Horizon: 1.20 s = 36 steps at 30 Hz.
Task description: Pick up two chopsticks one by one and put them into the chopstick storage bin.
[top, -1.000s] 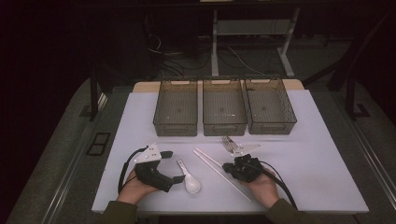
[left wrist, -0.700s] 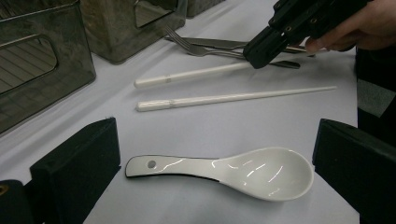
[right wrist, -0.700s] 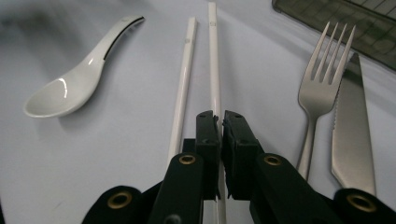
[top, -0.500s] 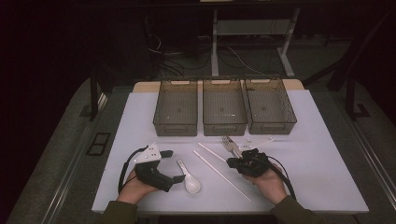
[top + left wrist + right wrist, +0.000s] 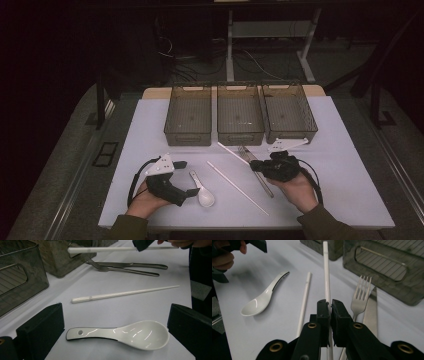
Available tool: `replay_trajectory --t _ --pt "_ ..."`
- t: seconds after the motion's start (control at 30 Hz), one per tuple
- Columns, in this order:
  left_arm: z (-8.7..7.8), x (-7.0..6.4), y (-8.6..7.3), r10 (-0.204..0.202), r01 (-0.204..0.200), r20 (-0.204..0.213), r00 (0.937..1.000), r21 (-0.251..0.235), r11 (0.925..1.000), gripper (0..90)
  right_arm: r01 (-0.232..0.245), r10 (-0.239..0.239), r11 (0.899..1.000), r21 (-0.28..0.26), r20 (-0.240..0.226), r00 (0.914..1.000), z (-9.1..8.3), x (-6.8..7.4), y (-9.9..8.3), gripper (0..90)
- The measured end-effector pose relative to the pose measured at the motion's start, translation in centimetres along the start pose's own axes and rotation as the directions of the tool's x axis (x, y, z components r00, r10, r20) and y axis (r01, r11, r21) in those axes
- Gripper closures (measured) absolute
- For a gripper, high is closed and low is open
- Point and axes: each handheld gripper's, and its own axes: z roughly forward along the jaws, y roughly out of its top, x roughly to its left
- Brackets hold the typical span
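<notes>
White chopstick [image 5: 326, 270], held: a long, thin stick clamped near its narrow end by the right gripper [image 5: 256, 165], whose jaws are pressed together on it. In the right gripper view its long axis runs straight away from the jaws, the blunt marked end pointing at the middle bin [image 5: 240, 114]; in the left gripper view it sits above the table surface, lifted.

Second white chopstick [image 5: 237, 187]: lies flat on the white table [image 5: 345, 195], just left of the held one, on a diagonal from upper left to lower right in the high view.

Steel fork [image 5: 359, 296] and knife [image 5: 370, 312]: side by side under and beside the right gripper, tines toward the bins.

White soup spoon [image 5: 120, 333]: lies flat between the left gripper's [image 5: 192, 178] jaws, which stand wide apart and hold nothing; bowl toward the person, handle away.

Three dark wire-floored bins: in a row at the far edge, left bin [image 5: 188, 116], middle bin, right bin [image 5: 289, 112].
</notes>
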Motion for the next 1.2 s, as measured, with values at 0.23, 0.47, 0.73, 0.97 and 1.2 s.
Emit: replay_trajectory --t 0.23,0.47,0.73,0.97,1.2 --pt "-0.1 0.0 0.0 -0.005 0.005 -0.002 1.0 -0.003 1.0 0.0 -0.003 0.003 1.0 -0.021 -0.005 1.0 -0.7 -0.5 0.7 85.1" --pt "-0.1 -0.1 0.0 -0.011 0.011 0.002 0.9999 -0.011 0.9999 0.0 0.01 -0.01 1.0 -0.028 -0.002 0.9999 -0.7 -0.6 1.5 85.1" --pt "-0.1 -0.1 0.1 -0.011 0.011 -0.002 0.9999 -0.019 0.9998 0.0 0.009 -0.009 0.999 -0.036 0.001 1.0 -0.1 -1.0 2.6 85.1" --pt "-0.2 -0.2 0.1 -0.015 0.015 -0.005 0.9999 -0.027 0.9995 0.0 0.007 -0.007 0.999 -0.042 0.006 1.0 0.4 -1.1 4.1 85.1" --pt "-0.1 -0.2 0.1 -0.006 0.006 -0.007 1.0 -0.02 0.9998 0.0 0.005 -0.004 0.998 -0.055 0.02 0.9998 1.2 -1.3 5.4 85.1"
